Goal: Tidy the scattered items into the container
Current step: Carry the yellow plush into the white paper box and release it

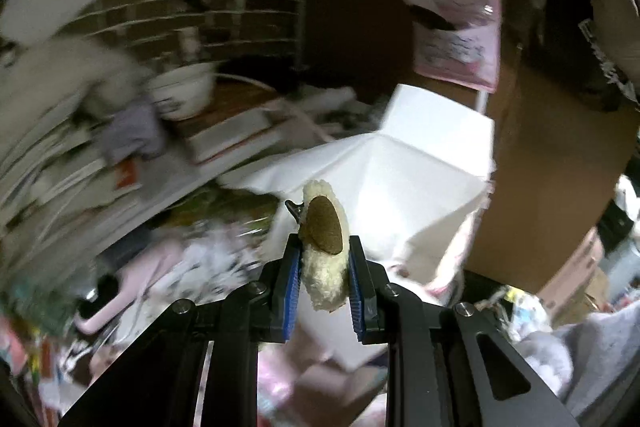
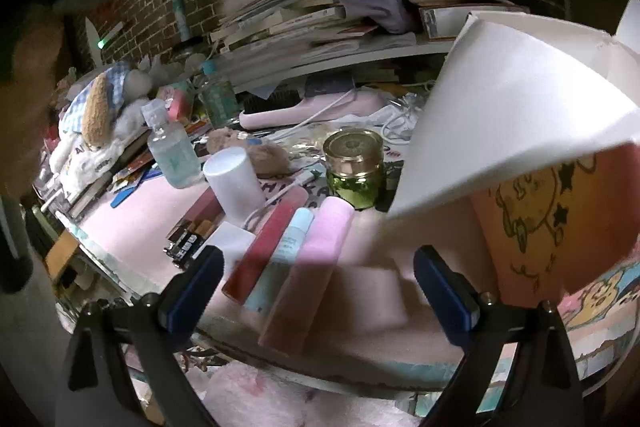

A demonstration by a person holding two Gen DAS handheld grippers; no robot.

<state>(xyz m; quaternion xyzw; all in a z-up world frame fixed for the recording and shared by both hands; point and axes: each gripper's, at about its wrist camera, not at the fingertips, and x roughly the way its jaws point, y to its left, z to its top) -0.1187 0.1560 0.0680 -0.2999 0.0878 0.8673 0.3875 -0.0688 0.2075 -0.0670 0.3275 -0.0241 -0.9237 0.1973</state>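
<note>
**Surfaces and materials on the cluttered desk**

The plush hair clip (image 1: pixel 323 247) is cream, woolly fleece with a brown felt-like oval patch and a dark metal clip tip. The pads (image 1: pixel 291 281) pressing it are ribbed blue rubber on matt black plastic arms with bright metal screws. The container (image 1: pixel 400 163) looks like smooth, matt white corrugated plastic sheet. In the right wrist view, a jar (image 2: pixel 354 169) has glossy green glass and a shiny gold metallic lid. A clear plastic bottle (image 2: pixel 170 147) stands near a matt white cylinder (image 2: pixel 234 179). The tubes (image 2: pixel 316 259) look satin pink plastic. The wall (image 2: pixel 160 11) is rough brick.
</note>
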